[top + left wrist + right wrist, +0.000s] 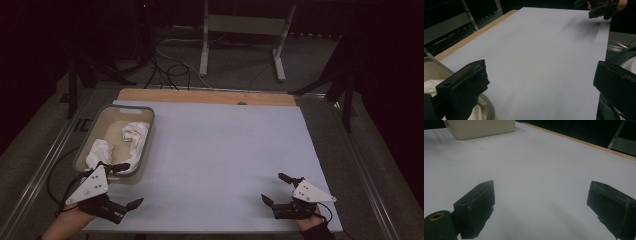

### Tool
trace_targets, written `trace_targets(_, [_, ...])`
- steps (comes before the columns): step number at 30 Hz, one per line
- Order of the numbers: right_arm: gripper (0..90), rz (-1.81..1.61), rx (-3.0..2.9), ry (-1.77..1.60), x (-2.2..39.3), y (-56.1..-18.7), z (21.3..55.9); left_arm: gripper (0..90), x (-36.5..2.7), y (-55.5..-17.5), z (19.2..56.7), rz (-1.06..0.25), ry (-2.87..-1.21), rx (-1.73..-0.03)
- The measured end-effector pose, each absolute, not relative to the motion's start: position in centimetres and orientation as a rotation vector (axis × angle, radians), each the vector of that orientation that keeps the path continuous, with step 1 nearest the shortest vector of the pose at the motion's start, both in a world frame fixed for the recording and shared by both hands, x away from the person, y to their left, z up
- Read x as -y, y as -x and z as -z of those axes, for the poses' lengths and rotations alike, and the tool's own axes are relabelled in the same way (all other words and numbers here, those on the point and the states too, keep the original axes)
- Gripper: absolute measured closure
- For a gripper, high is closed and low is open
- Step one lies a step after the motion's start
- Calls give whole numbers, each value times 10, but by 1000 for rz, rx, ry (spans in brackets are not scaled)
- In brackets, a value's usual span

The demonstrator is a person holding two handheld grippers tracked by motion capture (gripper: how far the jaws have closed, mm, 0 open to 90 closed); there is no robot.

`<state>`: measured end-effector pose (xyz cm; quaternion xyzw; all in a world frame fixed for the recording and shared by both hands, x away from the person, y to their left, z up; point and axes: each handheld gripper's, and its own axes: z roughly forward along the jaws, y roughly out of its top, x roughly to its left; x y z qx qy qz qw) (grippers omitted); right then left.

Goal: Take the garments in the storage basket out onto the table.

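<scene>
A grey bin (146, 131) stands at the left of the white mat (225, 150) and holds two crumpled white cloths (134, 134) (98, 152). My left gripper (129, 185) hovers at the bin's near corner, open and holding nothing; in the left gripper view the bin rim (489, 106) and a bit of cloth (430, 83) show at lower left. Near the mat's front right edge my right gripper (276, 188) is open with nothing between its fingers. The bin (481, 127) appears far off in the right gripper view.
A wooden strip (205, 96) runs along the table's far edge. Beyond it are metal table legs (204, 45) and loose cables (170, 70) on the floor. A metal rail (45, 160) borders the table on the left.
</scene>
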<state>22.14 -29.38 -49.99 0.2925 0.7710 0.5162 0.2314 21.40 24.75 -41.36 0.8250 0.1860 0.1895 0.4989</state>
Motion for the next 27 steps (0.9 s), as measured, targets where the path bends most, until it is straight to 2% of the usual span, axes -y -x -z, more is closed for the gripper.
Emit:
trace_targets(16, [82,-1430,-2117,-798,294,-221,499,2,-258,-236,371,-480,-2044,-406])
trace_targets(27, [82,-1440,-2132,-797,293,-221,500,2,-268,-268,362,-492,-2128,-426])
